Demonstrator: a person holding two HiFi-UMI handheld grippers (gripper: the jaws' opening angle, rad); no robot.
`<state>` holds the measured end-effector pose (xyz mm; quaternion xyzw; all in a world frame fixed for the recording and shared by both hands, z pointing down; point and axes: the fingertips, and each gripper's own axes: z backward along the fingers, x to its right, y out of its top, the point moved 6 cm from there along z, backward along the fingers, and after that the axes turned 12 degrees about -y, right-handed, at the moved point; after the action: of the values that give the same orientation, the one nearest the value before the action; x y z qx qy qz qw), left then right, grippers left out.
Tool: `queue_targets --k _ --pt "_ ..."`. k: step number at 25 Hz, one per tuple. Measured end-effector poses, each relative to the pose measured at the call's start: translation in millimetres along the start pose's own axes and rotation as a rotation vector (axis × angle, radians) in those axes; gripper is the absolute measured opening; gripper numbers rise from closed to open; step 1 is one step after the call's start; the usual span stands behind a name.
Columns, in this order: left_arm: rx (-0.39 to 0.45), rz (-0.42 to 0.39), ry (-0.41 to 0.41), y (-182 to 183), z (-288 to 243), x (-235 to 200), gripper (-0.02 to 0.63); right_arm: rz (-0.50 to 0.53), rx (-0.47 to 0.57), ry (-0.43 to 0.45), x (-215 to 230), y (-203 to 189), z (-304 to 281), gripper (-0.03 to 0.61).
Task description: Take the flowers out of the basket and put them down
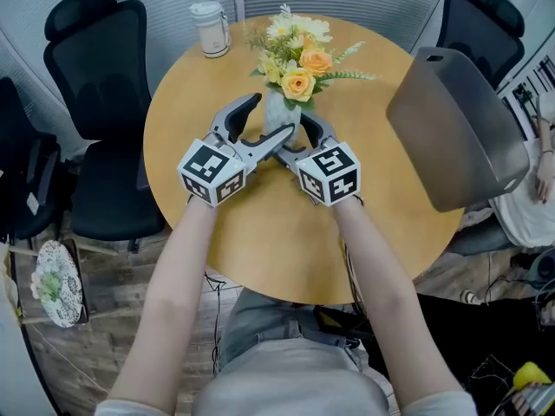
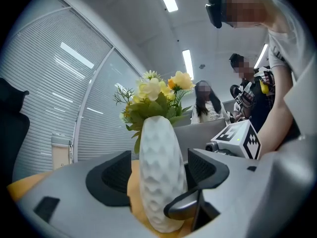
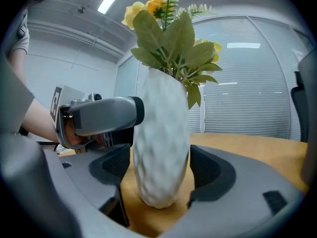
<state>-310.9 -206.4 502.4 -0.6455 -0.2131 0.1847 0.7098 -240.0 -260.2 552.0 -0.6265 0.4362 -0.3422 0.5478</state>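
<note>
A white dimpled vase (image 1: pixel 279 111) holding yellow and orange flowers (image 1: pixel 299 59) stands upright on the round wooden table (image 1: pixel 260 232). No basket is in view. My left gripper (image 1: pixel 270 118) reaches in from the left with its jaws wide apart on either side of the vase (image 2: pixel 161 182), a thin gap showing at each pad. My right gripper (image 1: pixel 290 135) comes from the right and also straddles the vase (image 3: pixel 161 152). Its jaws stand wide, with the pads close beside the vase body. The two grippers cross near the vase's foot.
A white lidded cup (image 1: pixel 210 29) stands at the table's far left edge. Black office chairs (image 1: pixel 95 59) are on the left and far right. A grey chair back (image 1: pixel 455 128) leans over the table's right side. Several people (image 2: pixel 205 103) are beyond the table.
</note>
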Motion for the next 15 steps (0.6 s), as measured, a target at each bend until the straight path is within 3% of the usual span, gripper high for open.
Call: queue_targets --k 15 --pt "-0.034 0.063 0.056 30 22 20 0.344 -0.088 -0.054 -0.021 -2 21 43 0.38"
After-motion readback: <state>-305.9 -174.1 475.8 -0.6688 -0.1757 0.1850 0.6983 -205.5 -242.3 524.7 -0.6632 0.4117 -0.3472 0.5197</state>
